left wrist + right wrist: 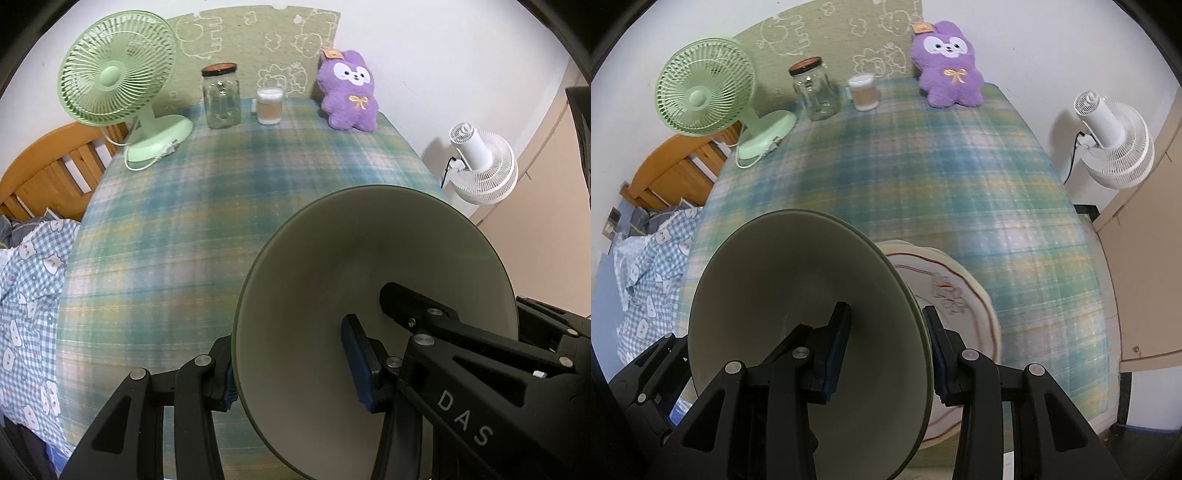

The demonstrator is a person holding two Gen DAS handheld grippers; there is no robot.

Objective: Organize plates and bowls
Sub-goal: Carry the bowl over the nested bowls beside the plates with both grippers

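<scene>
A pale green bowl [373, 280] is held tilted above the plaid table, its hollow facing the cameras. My left gripper [291, 369] is shut on its left rim, one finger inside and one outside. My right gripper [886, 354] is shut on the right rim of the same bowl [798, 295]. Behind and under the bowl a cream plate [960, 299] with a red line and a floral print lies on the table near the front right. The other gripper's black body shows at the edge of each view.
The table has a blue-green plaid cloth [229, 192]. At its far end stand a green desk fan [114, 81], a glass jar [221, 96], a small cup [269, 107] and a purple plush toy [349, 92]. A white fan [480, 166] stands right; bedding [29, 295] lies left.
</scene>
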